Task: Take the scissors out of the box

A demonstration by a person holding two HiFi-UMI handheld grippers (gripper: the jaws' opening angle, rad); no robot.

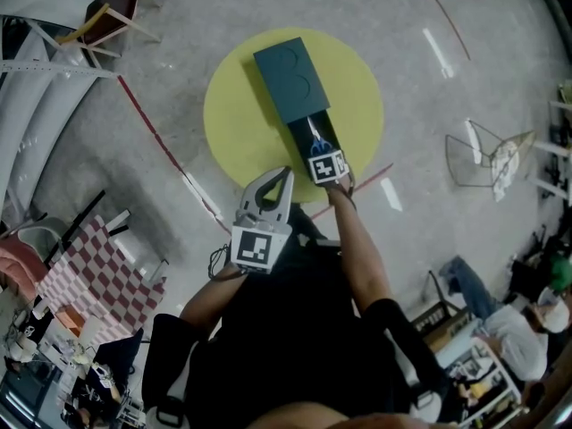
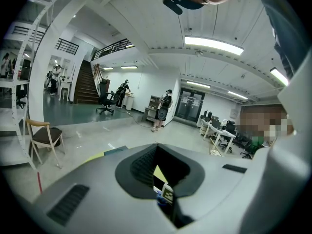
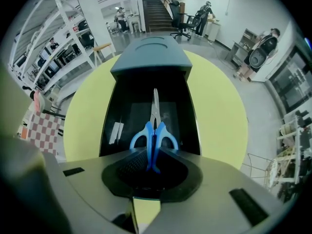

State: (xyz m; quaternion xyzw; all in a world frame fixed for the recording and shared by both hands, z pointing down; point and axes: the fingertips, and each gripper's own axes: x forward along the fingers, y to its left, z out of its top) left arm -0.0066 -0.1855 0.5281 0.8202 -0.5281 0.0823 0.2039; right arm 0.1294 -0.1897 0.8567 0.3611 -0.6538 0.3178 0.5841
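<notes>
Fingers of the right gripper, part open and not yet pressing, straddle the blue scissors lying in the open box on the yellow bench; an off-centre pinch could twist them loose.

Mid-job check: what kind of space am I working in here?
Most likely a big open-plan office or lab hall: a staircase climbs to a railed mezzanine, desks and an office chair stand on a wide polished floor, and white racking lines one side.
</notes>
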